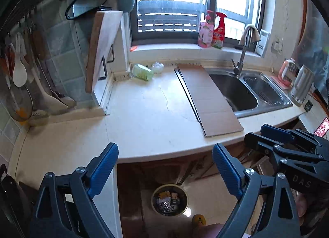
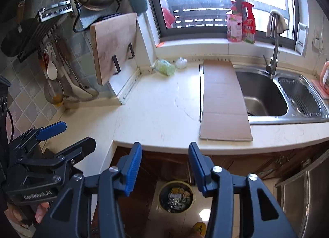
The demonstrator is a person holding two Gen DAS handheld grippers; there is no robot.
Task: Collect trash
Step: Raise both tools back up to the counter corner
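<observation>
Countertop (image 1: 156,114): pale stone-like slab, smooth, low sheen, hairline crack. Sink (image 2: 265,98) at 3 o'clock of it: brushed stainless steel, dull reflections; faucet (image 2: 273,61) same metal, cloth draped on top. Cardboard sheet (image 2: 224,102): brown, matt, creased. Cutting board (image 2: 115,47) at 10 o'clock: pale wood, matt grain. Gripper pads (image 2: 133,168): blue ribbed plastic or rubber; frames matt black. Trash bin (image 2: 176,197) at 6 o'clock: glossy rim.

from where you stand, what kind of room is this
A home kitchen, by the look of it. A steel sink with a tap is set into a pale countertop, a wooden cutting board leans by the tiled wall, and ladles hang from a rail.
</observation>
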